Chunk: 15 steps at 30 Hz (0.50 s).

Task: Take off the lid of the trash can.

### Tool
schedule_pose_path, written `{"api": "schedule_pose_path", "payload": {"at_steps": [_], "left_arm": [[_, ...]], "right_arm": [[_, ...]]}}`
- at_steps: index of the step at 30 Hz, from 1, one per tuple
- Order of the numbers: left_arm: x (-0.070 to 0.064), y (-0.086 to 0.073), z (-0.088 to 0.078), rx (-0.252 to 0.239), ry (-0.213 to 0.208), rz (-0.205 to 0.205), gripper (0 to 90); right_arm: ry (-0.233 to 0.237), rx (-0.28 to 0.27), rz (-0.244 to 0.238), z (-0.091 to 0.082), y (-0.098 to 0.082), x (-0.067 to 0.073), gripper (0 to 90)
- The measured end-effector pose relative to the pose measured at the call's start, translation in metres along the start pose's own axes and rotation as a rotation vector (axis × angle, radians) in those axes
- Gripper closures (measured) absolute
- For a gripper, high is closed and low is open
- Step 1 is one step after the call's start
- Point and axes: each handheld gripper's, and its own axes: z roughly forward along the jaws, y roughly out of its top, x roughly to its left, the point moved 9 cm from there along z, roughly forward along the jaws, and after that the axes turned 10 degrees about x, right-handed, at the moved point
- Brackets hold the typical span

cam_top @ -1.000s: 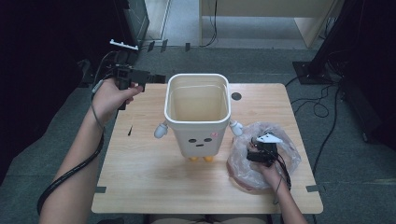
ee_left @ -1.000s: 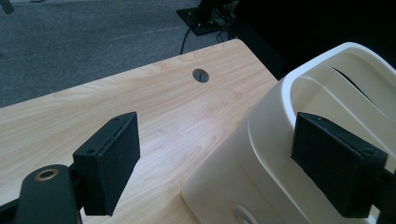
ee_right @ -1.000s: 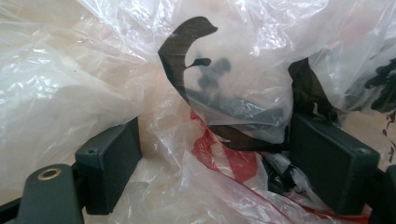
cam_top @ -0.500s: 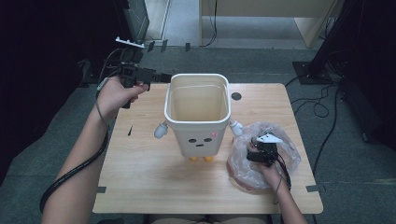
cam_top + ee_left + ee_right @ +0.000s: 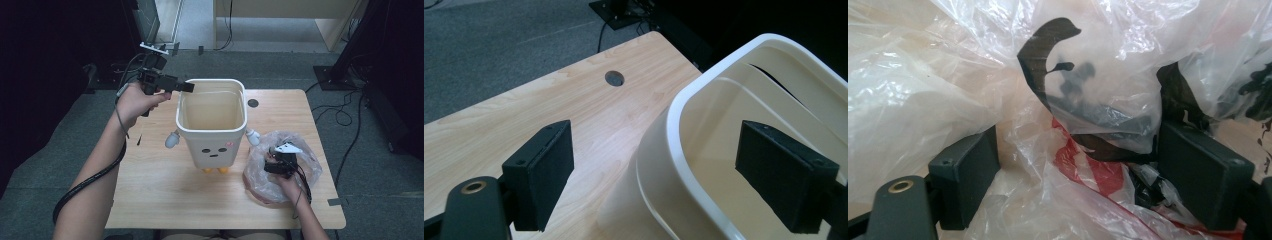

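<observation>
A cream plastic bin (image 5: 212, 125) with a small face and stubby arms stands upright in the middle of the wooden table (image 5: 150, 185). My left gripper (image 5: 186, 87) hovers at the bin's back left corner. In the left gripper view its jaws are open and straddle the bin's rim (image 5: 676, 125); the left gripper (image 5: 669, 175) touches nothing. A crumpled clear plastic bag (image 5: 302, 162) with red and black print lies at the table's front right. My right gripper (image 5: 278, 161) rests in it, open, with folds of the bag (image 5: 948, 75) bunched between the right gripper's (image 5: 1078, 175) jaws.
A round cable hole (image 5: 253, 103) sits in the table behind the bin; the hole (image 5: 614, 78) is also in the left gripper view. Cables (image 5: 345, 115) lie on the grey floor to the right. A dark stand base (image 5: 332, 77) is at back right.
My left gripper has moved right and toward the bin, from beside the table's left edge to the bin's rim. The right gripper and the bag have stayed put.
</observation>
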Motion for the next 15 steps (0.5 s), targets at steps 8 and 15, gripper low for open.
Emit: {"api": "schedule_pose_path", "payload": {"at_steps": [8, 15], "left_arm": [[0.0032, -0.0005, 0.0046, 0.017, 0.012, -0.013, 18.3], [0.0033, -0.0002, 0.0078, 0.022, 0.012, -0.01, 28.3]], "right_arm": [[0.0, 0.0, 0.0, 0.0, 0.0, 0.0, 17.5], [0.0, 0.0, 0.0, 0.0, 0.0, 0.0, 17.5]]}}
